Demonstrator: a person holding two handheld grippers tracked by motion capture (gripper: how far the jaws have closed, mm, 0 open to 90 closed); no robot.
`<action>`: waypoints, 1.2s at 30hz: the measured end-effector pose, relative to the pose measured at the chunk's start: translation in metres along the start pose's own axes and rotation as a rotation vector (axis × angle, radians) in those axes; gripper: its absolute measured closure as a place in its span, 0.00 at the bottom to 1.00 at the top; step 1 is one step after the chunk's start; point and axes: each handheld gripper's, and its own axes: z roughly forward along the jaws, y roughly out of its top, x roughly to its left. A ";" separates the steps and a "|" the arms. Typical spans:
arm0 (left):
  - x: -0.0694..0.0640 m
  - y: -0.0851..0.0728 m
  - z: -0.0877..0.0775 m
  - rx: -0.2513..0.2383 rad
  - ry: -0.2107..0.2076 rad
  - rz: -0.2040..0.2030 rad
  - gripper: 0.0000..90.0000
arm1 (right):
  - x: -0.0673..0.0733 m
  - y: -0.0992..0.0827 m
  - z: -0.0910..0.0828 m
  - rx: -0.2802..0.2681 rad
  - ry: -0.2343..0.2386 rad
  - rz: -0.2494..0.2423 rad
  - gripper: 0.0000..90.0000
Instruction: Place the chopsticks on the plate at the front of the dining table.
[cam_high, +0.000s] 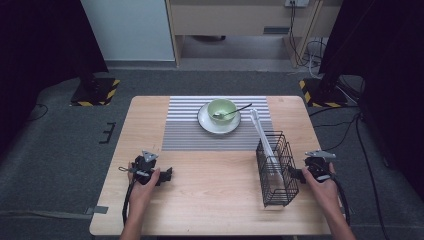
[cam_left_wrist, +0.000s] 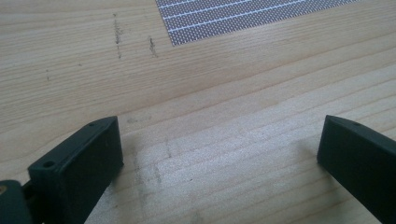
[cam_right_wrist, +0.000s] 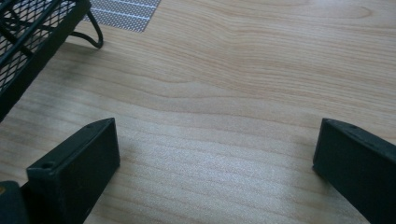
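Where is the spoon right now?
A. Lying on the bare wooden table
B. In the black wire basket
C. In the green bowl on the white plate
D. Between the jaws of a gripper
C: in the high view the dark-handled metal spoon rests in the pale green bowl on the white plate, its handle leaning over the rim.

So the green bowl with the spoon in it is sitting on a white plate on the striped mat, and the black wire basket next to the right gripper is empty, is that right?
Not quite: the black wire basket is not empty. The high view shows a long white stick-like utensil leaning inside it, its top poking out above the rim. The rest holds: the green bowl with the dark-handled spoon sits on the white plate on the grey striped mat, and the basket is beside the right gripper.
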 end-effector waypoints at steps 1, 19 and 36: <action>0.000 0.000 0.000 0.000 0.000 0.000 0.00 | 0.000 0.000 0.000 0.000 0.000 0.000 0.01; 0.000 0.001 0.001 -0.001 -0.002 0.001 0.00 | -0.013 0.029 -0.030 -0.006 0.128 -0.028 0.13; 0.000 0.001 0.001 -0.001 -0.004 0.004 0.00 | -0.002 0.116 -0.083 -0.084 0.160 -0.114 0.28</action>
